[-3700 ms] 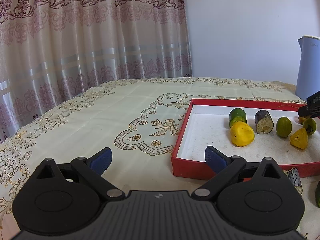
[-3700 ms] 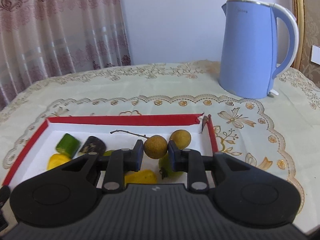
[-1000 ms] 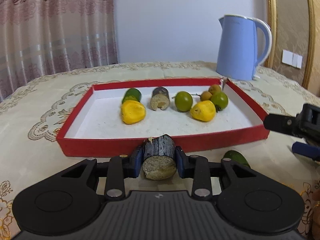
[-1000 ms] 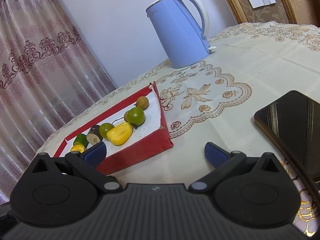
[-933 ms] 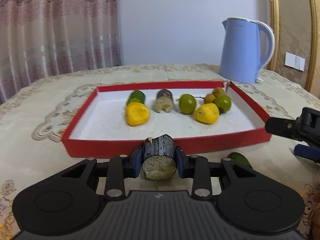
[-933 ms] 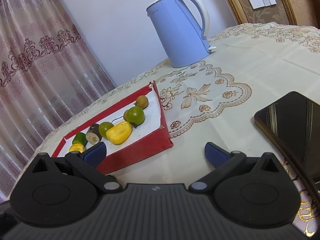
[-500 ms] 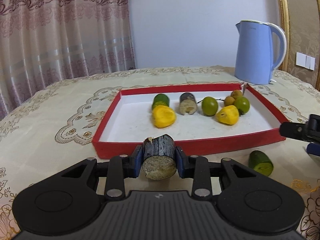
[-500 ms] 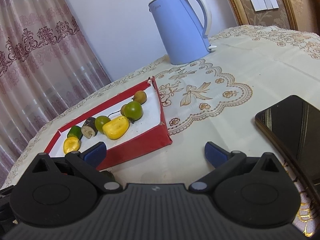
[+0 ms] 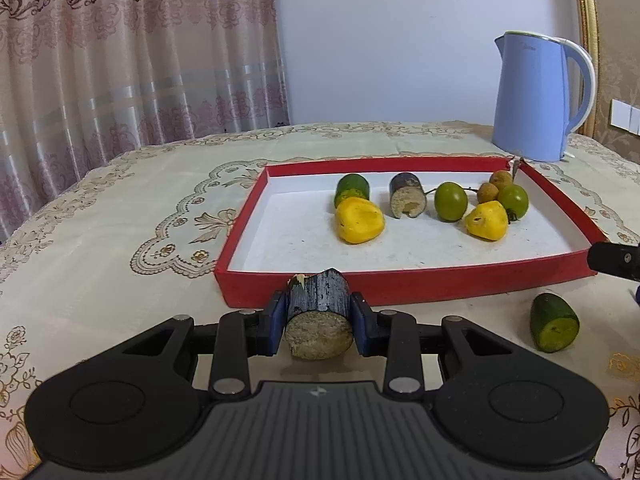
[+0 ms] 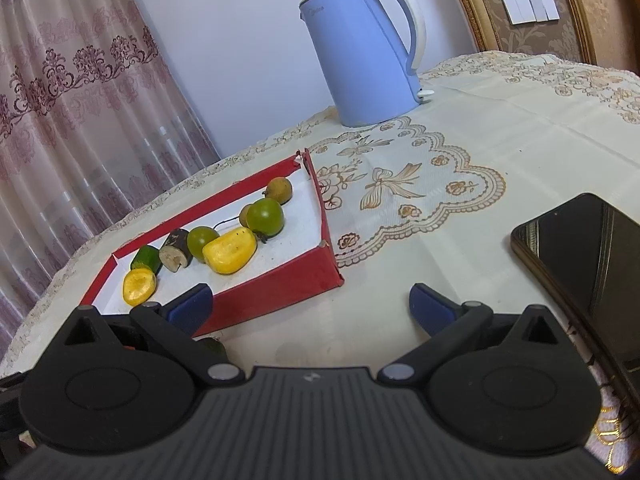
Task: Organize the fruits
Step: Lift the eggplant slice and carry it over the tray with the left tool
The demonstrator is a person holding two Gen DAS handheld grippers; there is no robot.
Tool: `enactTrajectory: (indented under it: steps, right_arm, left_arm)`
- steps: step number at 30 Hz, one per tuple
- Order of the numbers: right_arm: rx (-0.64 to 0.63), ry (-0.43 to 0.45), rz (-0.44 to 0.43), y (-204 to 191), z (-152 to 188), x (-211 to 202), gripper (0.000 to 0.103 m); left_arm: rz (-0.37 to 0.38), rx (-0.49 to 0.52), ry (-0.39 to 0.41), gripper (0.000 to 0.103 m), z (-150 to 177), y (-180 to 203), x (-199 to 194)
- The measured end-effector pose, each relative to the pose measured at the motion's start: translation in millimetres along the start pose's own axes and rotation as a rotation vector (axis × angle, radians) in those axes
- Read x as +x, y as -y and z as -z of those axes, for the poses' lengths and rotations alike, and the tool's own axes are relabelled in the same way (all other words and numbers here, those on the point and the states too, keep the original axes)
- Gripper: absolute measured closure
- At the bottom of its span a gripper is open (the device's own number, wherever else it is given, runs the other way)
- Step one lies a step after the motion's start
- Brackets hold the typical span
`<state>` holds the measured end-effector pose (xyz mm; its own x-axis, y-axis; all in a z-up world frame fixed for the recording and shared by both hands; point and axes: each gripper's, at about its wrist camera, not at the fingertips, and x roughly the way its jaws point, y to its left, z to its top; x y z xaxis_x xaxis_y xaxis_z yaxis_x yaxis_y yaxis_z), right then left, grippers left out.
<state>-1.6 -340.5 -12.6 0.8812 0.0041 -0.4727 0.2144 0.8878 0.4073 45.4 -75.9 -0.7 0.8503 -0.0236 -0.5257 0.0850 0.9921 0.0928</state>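
Observation:
My left gripper [image 9: 318, 316] is shut on a dark sugarcane piece [image 9: 318, 322], held just in front of the red tray's near wall [image 9: 400, 282]. In the tray lie a yellow fruit [image 9: 359, 220], a green cut piece [image 9: 352, 187], another sugarcane piece [image 9: 407, 200], a green round fruit [image 9: 451, 201], a second yellow fruit [image 9: 487, 222], and longans [image 9: 494, 186]. A green cut piece [image 9: 554, 322] lies on the cloth outside the tray, at the right. My right gripper [image 10: 308, 306] is open and empty, in front of the tray's near right corner [image 10: 332, 264].
A blue kettle [image 9: 538, 98] stands behind the tray at the right; it also shows in the right wrist view [image 10: 366, 56]. A dark phone [image 10: 588, 256] lies on the cloth to the right of my right gripper. Curtains hang at the left.
My left gripper took hold of the sugarcane piece and now holds it, swinging left so the tray sits further right. My right gripper let go of a longan and drew back out of the tray.

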Motion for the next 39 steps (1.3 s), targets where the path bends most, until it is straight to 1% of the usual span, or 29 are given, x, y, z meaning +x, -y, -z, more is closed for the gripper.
enactTrajectory:
  steps: [9,13,20,30,39]
  right_arm:
    - [0.004,0.0,-0.003,0,0,0,0.0]
    - [0.01,0.001,-0.007,1,0,0,0.0]
    - [0.013,0.002,-0.009,2,0,0,0.0]
    - [0.018,0.002,-0.012,2,0,-1,0.0]
    - [0.018,0.002,-0.011,3,0,-1,0.0]
  left_arm:
    - [-0.033,0.016,0.029,0.07,-17,-7,-3]
    - [-0.054,0.03,0.039,0.07,-25,-7,0]
    - [-0.064,0.029,0.046,0.07,-42,-10,11]
    - [-0.082,0.038,0.008,0.07,-64,-13,43]
    - [-0.104,0.052,-0.037,0.07,-72,-12,71]
